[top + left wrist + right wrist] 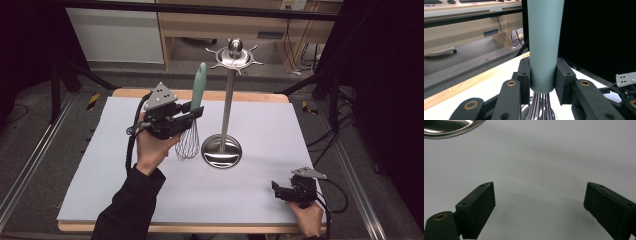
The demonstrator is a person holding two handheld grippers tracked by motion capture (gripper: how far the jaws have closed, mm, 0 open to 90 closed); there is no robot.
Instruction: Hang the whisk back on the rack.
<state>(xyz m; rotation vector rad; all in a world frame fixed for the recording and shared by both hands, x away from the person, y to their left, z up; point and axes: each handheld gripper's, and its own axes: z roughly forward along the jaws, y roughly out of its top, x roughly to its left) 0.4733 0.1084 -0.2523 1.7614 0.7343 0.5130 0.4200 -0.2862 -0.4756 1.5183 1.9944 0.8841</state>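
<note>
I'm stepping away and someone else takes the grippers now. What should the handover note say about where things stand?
Left gripper: shut on the whisk, fingers clamped on the low end of its teal handle, wires pointing down, held upright just left of the stand's pole.
Right gripper: open, holding nothing, low over the white board near its front right corner.
Utensil stand: upright mid-board, its top hooks bare.
Done: whisk picked up.
Left: probably hanging the whisk on a hook; it is not on one yet.
</note>
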